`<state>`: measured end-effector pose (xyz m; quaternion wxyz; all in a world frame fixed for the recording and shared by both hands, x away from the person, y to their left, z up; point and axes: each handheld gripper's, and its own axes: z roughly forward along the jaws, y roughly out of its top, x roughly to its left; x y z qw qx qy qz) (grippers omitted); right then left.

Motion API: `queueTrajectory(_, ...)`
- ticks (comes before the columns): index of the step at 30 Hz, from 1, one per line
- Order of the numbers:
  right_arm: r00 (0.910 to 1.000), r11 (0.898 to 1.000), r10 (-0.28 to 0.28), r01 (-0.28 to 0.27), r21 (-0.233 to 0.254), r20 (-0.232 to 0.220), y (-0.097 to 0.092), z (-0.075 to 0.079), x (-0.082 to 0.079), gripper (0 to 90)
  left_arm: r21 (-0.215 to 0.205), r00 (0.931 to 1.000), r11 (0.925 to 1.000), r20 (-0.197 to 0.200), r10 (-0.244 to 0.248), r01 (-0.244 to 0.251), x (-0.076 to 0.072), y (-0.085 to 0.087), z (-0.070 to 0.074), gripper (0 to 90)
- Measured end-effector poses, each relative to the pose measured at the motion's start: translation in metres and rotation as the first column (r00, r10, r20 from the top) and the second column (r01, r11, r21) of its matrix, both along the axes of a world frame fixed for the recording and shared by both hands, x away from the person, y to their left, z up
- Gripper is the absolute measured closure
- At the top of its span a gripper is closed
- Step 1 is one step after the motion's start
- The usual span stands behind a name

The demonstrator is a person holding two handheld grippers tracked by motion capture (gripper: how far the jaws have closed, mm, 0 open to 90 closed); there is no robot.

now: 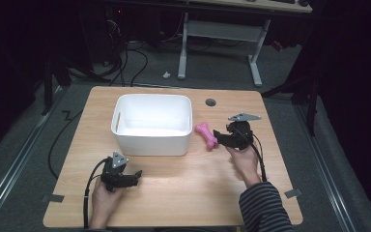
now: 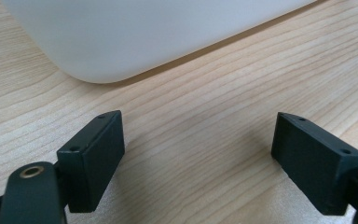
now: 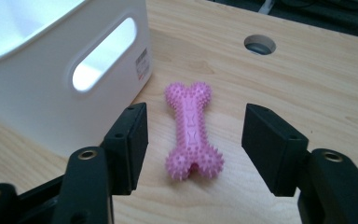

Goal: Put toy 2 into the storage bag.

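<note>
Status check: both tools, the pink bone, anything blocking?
Right tool open, jaws either side of pink bone, not gripping. Left tool open, nothing between jaws. Bone lies flat on table beside white bin. Nothing in the way.

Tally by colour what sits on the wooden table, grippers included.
White: 1, the bin
Pink: 1, the spiked bone toy, lying beside the bin
Black: 2, the left gripper, jaws open over bare wood, and the right gripper, jaws open on either side of the toy without touching it
Total: 4
</note>
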<state>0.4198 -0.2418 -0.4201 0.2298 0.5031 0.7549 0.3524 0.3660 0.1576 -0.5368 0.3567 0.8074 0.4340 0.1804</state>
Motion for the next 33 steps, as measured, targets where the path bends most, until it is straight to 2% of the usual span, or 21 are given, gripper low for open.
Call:
queueTrajectory(6,0.9997,1.000,0.002,-0.002,-0.022,-0.026,0.010,-0.004,0.016,41.9,0.000,1.0000,1.0000,0.000,0.000,0.000,0.000,0.000,0.000,17.5)
queueTrajectory(16,0.9975,0.999,-0.004,0.002,-0.033,-0.070,0.025,-0.016,0.043,41.6,0.000,1.0000,1.0000,0.000,0.000,0.000,0.000,0.000,0.000,17.5)
queueTrajectory(20,0.9961,0.999,-0.011,0.008,-0.040,-0.088,0.029,-0.019,0.048,42.2,0.000,1.0000,1.0000,0.000,-0.001,0.001,0.000,0.000,0.000,17.5)
queueTrajectory(27,0.9881,0.998,-0.049,0.042,-0.050,-0.146,0.035,-0.039,0.063,42.8,0.001,1.0000,1.0000,0.000,-0.001,0.001,0.000,0.000,0.000,17.5)
queueTrajectory(33,0.9812,0.997,-0.060,0.051,-0.054,-0.184,0.038,-0.051,0.070,42.9,0.000,1.0000,1.0000,-0.001,-0.001,0.001,0.000,0.000,0.000,17.5)
